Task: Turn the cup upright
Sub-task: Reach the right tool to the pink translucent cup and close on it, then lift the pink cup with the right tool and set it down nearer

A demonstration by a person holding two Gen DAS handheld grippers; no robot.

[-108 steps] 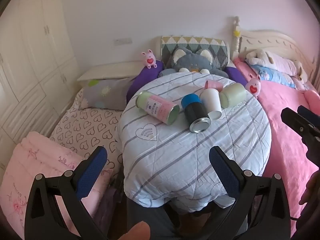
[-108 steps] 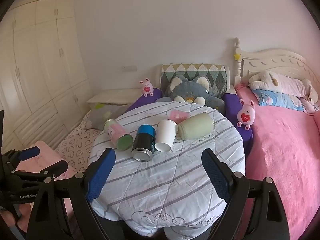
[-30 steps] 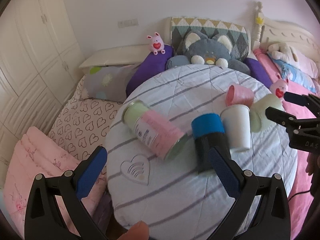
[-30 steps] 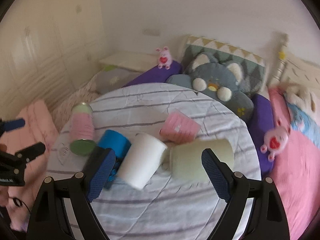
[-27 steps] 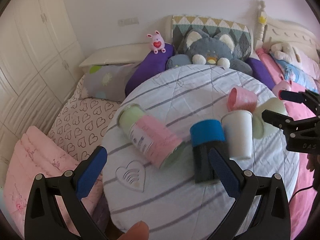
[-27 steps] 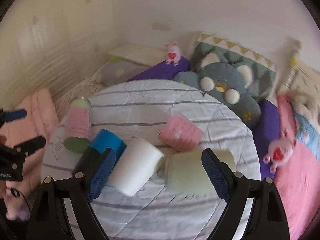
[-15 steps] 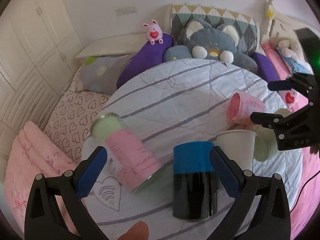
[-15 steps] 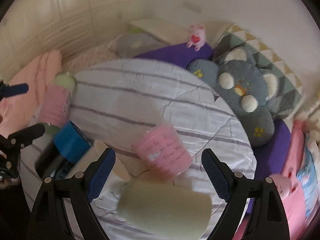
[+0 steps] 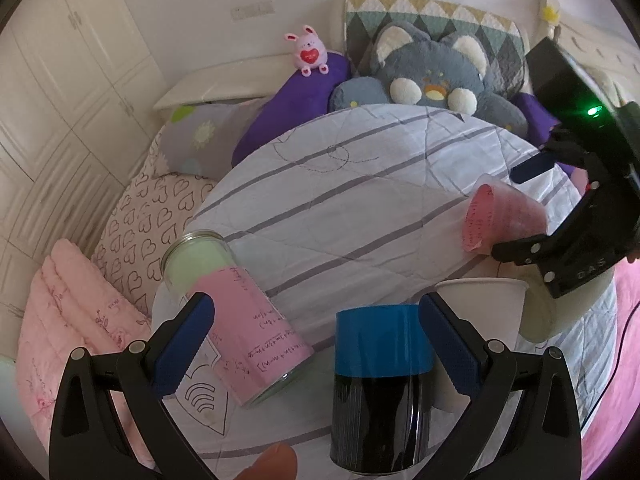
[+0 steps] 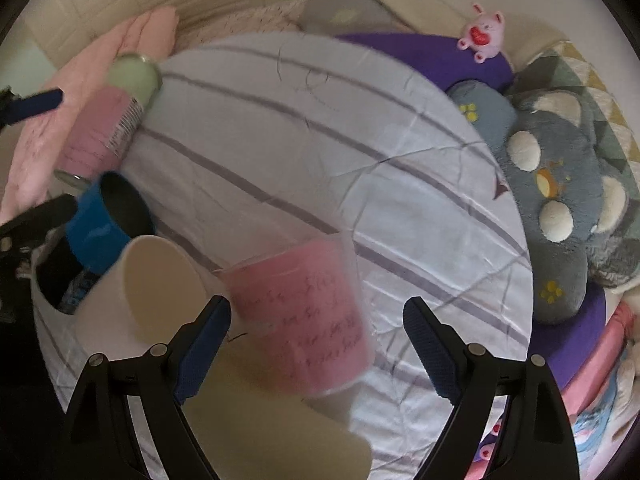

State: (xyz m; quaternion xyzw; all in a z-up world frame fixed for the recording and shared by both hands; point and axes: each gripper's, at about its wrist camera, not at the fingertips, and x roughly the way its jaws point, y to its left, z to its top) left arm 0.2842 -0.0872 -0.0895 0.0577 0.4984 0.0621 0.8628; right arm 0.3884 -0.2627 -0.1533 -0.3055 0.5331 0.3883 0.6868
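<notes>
Several cups lie on their sides on a round table with a striped white cloth (image 9: 360, 184). A black can with a blue band (image 9: 380, 384) lies between the fingers of my open left gripper (image 9: 316, 348). A pink-and-green jar (image 9: 236, 320) lies to its left, a white paper cup (image 9: 484, 320) to its right. A clear cup with a pink label (image 10: 308, 320) lies between the fingers of my open right gripper (image 10: 320, 344), apart from both; it also shows in the left wrist view (image 9: 504, 220). A pale green cup (image 10: 276, 436) lies under the right gripper.
A grey cat plush (image 9: 432, 80) and purple cushions (image 9: 292, 100) sit behind the table. A pink bed (image 9: 624, 360) is to the right, folded pink bedding (image 9: 76, 328) and white wardrobes (image 9: 52, 100) to the left.
Both grippers have moved forward and down toward the table. The left now brackets the black and blue can; the right has closed in over the pink-label cup. Both stay open.
</notes>
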